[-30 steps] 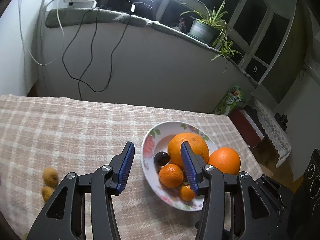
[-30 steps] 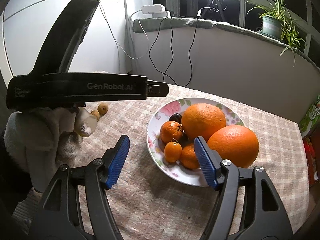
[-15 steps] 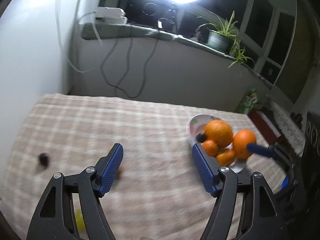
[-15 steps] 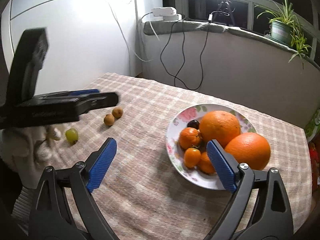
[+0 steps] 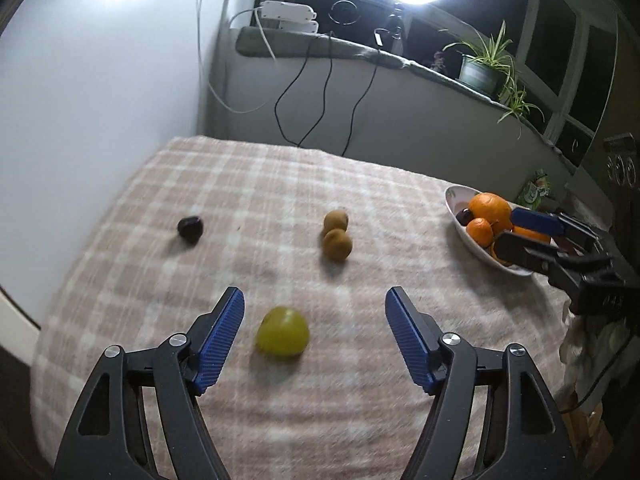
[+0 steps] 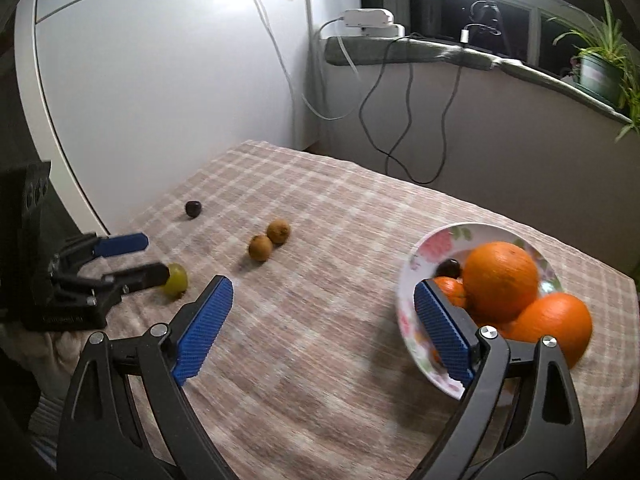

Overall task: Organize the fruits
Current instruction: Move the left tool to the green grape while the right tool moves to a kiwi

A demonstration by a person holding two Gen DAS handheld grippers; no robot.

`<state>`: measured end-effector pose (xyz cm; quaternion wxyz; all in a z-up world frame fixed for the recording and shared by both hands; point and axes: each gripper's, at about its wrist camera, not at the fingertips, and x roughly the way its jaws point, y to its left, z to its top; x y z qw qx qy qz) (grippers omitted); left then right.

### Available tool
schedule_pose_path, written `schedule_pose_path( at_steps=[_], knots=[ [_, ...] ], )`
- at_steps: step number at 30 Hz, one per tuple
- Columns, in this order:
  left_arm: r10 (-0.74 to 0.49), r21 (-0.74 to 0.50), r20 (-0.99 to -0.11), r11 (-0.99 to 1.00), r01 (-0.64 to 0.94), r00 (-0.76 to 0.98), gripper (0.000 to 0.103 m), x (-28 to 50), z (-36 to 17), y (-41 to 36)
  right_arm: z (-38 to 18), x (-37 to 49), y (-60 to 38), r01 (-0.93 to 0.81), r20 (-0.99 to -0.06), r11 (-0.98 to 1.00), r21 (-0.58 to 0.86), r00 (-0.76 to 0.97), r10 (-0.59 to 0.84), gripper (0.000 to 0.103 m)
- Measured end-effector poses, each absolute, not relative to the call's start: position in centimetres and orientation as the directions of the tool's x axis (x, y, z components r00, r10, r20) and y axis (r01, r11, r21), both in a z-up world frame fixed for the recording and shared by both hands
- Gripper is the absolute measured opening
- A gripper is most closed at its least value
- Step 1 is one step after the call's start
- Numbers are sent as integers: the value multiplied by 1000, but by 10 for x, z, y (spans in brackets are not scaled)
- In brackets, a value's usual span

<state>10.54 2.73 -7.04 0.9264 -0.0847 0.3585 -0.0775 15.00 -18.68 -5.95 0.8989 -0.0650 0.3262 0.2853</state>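
The left gripper [image 5: 314,334], jaws wide, brackets the green fruit [image 5: 282,337] (likely bowl-bound); the right gripper [image 6: 322,330] waits wide and empty by the bowl [image 6: 430,246].

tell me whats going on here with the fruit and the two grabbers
A person is sorting fruit with a gripper in each hand. The left gripper is open around a green fruit on the checked cloth, not gripping it. The right gripper is open and empty beside the flowered plate of oranges. Two brown fruits and a dark one lie loose on the cloth.
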Motion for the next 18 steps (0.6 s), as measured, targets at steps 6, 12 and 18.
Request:
schedule_pose_path(
  at_steps=[6,12,18],
  knots=[
    [-212,-222,-662,972,82,719,63,100,-81,31,-66,159,-160,-583,-653,808,91,577,490,94],
    [-212,-236,-680,970,64,702,55,104,-93,35,-78,171,-137,-603,-681,787,127,524,511,94],
    [-212,-243,-690,968,55,692,51,105,-100,39,-95,192,-118,-600,-722,780,175,461,516,77]
  ],
)
